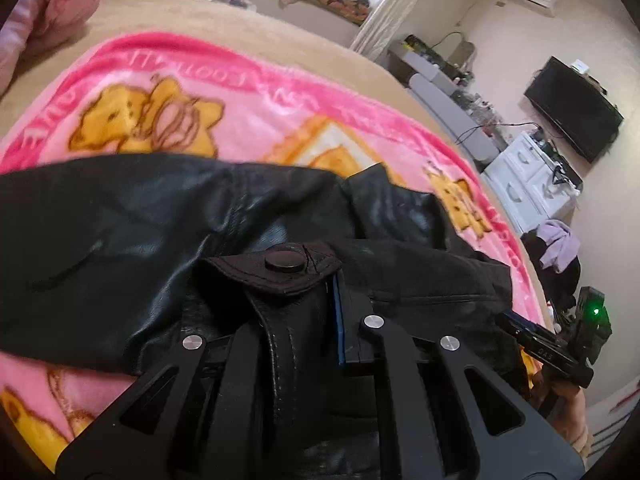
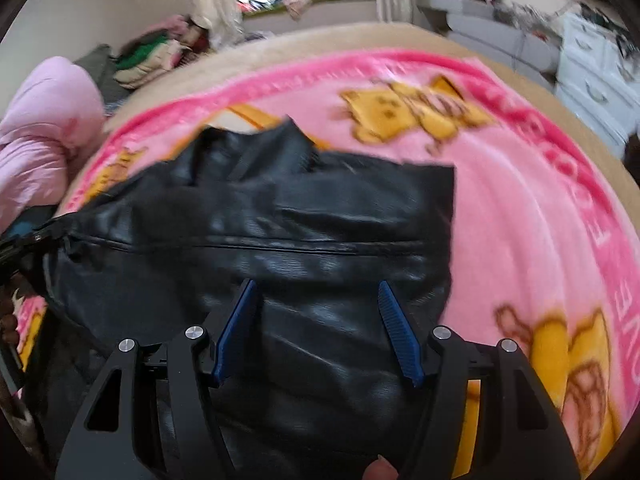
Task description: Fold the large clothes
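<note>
A black leather jacket (image 1: pixel 132 216) lies on a pink cartoon blanket (image 1: pixel 248 120) on the bed. My left gripper (image 1: pixel 296 292) is shut on a jacket edge with a snap-button tab (image 1: pixel 284 262); leather fills the gap between its fingers and only the right blue pad (image 1: pixel 339 320) shows. In the right wrist view the jacket (image 2: pixel 280 232) lies partly folded, its zipper seam running across. My right gripper (image 2: pixel 316 312) is open just above the near part of the jacket, blue pads (image 2: pixel 240 328) wide apart and nothing between them. The right gripper also shows in the left wrist view (image 1: pixel 560 344).
A pink pillow (image 2: pixel 44 128) lies at the bed's left. Piled clothes (image 2: pixel 148 56) sit beyond it. A white drawer unit (image 1: pixel 528 176), a black TV (image 1: pixel 572 108) and grey furniture (image 1: pixel 452 112) stand to the right of the bed. The blanket (image 2: pixel 520 216) extends right of the jacket.
</note>
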Motion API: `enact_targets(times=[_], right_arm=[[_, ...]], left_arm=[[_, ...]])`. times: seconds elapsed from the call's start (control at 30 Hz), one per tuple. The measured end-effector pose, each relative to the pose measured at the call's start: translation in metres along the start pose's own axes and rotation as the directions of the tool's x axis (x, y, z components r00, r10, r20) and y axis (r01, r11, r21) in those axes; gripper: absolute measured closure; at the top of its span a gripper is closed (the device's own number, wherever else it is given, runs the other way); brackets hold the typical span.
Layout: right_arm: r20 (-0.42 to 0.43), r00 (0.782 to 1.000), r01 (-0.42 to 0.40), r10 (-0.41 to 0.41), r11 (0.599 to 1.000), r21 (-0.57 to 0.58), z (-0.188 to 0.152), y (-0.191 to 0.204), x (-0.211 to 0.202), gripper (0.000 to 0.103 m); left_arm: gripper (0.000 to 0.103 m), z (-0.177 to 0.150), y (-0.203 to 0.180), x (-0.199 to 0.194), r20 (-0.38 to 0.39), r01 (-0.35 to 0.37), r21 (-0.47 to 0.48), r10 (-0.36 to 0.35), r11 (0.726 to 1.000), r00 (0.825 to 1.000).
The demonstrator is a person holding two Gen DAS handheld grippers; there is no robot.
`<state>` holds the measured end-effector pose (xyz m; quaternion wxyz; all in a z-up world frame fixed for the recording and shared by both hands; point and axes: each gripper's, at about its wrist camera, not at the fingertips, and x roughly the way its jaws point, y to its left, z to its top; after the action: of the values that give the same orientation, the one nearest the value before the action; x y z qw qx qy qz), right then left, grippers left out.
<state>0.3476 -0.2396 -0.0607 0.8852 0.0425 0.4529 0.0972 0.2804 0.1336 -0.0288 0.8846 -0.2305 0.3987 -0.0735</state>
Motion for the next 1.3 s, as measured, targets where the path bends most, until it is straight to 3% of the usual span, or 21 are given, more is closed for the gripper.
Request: enact_targets(times=[0.2, 0.3, 0.6, 0.73, 0.8, 1.0, 1.17, 1.3], right_arm=[[0.020, 0.998, -0.060, 0.059, 0.997, 0.052, -0.003, -0.008, -0.005, 0.042], [0.041, 0.996, -0.077, 0.075, 0.996, 0.053, -0.002, -0.006, -0.016, 0.041], [0.103, 0.986, -0.131, 0.129, 0.991, 0.017, -0.002, 0.006, -0.048, 0.035], [0.118, 0.981, -0.154, 0.155, 0.988, -0.018, -0.003, 0.017, -0.058, 0.034], [0.120, 0.979, -0.160, 0.163, 0.986, -0.038, -0.004, 0.022, -0.061, 0.034], [0.107, 0.978, -0.168, 0.177, 0.982, -0.084, -0.010, 0.036, -0.065, 0.034], [0.101, 0.979, -0.166, 0.177, 0.980, -0.106, -0.015, 0.044, -0.066, 0.034], [0.107, 0.978, -0.164, 0.177, 0.979, -0.122, -0.017, 0.046, -0.070, 0.034]], left_arm=[[0.092, -0.010, 0.019, 0.022, -0.053, -0.036, -0.040, 0.034, 0.999, 0.998], [0.084, -0.007, 0.015, 0.013, -0.041, -0.045, -0.039, 0.043, 0.998, 0.998], [0.079, -0.002, -0.002, -0.010, -0.009, -0.069, -0.013, 0.069, 0.998, 0.998], [0.074, 0.000, -0.008, -0.023, 0.017, -0.066, -0.003, 0.066, 0.998, 0.998], [0.063, 0.000, -0.012, -0.030, 0.033, -0.060, 0.008, 0.060, 0.998, 0.998], [0.052, -0.005, -0.029, -0.049, 0.072, -0.086, 0.043, 0.083, 0.995, 0.994], [0.047, -0.004, -0.046, -0.072, 0.154, -0.100, 0.087, 0.086, 0.991, 0.984], [0.047, -0.009, -0.052, -0.074, 0.146, -0.094, 0.107, 0.078, 0.990, 0.986]])
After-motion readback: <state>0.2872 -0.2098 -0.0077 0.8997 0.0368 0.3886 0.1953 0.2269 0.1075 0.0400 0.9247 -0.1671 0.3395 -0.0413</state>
